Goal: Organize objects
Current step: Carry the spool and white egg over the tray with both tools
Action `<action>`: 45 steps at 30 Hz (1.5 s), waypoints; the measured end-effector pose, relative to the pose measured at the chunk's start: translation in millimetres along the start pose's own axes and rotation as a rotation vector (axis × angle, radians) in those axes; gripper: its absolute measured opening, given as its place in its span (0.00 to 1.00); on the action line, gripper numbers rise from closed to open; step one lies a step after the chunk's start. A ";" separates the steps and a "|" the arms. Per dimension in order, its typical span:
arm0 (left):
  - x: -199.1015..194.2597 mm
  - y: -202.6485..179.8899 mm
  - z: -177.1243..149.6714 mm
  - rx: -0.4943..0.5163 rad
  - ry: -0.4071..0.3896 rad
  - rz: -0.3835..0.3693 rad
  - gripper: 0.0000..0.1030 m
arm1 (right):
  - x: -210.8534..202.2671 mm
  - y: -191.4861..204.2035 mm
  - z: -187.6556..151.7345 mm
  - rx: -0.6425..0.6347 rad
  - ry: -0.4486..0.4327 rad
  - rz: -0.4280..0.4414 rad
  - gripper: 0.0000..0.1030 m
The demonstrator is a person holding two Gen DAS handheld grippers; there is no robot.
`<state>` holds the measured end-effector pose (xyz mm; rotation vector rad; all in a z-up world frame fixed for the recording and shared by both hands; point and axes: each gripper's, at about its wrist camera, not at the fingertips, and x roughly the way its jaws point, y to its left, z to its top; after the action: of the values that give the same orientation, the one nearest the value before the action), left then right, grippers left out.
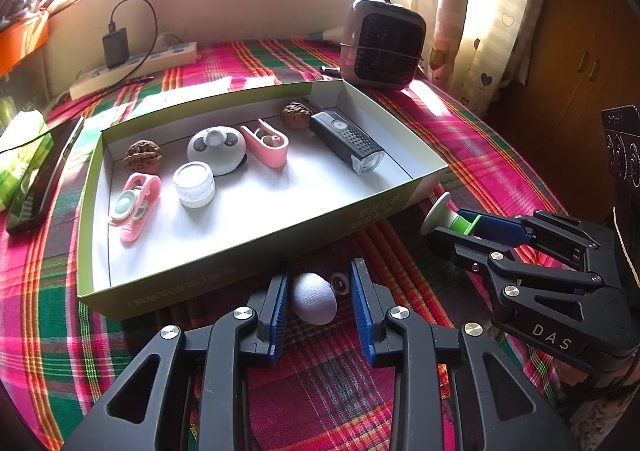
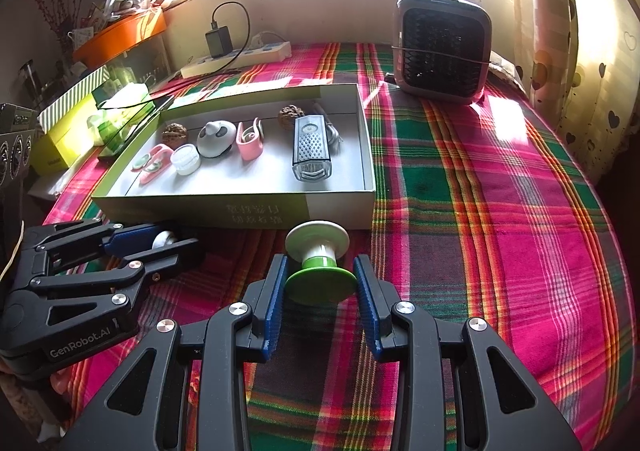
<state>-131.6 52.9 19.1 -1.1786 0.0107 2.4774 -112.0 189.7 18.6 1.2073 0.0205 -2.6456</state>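
A shallow green-sided cardboard box [image 1: 256,251] [image 2: 336,207] lies on the plaid cloth and holds two walnuts, two pink clips, a grey panda-faced item [image 1: 218,149], a clear round jar [image 1: 194,183] and a black bike light [image 1: 346,139] [image 2: 312,149]. My left gripper [image 1: 320,291] [image 2: 156,241] is open around a white egg-shaped object [image 1: 314,301] lying on the cloth in front of the box. My right gripper [image 2: 320,283] [image 1: 468,225] is closed on a green and white spool-shaped item [image 2: 320,263] [image 1: 450,213] at the box's front right corner.
A grey fan heater [image 1: 382,45] [image 2: 444,51] stands behind the box at the right. A power strip with a black charger [image 1: 120,63] [image 2: 236,55] lies along the back wall. A dark phone [image 1: 44,175] and green packets [image 2: 116,115] lie left of the box.
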 end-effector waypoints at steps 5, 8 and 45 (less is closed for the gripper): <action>-5.5 2.8 0.8 -0.008 -0.011 -0.004 0.27 | -3.0 3.5 1.6 -0.004 -0.008 0.005 0.34; -8.9 3.8 1.9 -0.007 -0.020 -0.001 0.27 | -3.9 5.3 2.9 -0.006 -0.011 0.009 0.34; -26.6 34.4 34.5 -0.035 -0.097 0.041 0.27 | 0.0 32.1 42.8 -0.085 -0.057 0.032 0.34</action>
<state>-154.4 17.9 55.7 -1.0817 -0.0361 2.5775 -136.9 153.9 49.6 1.0956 0.1015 -2.6220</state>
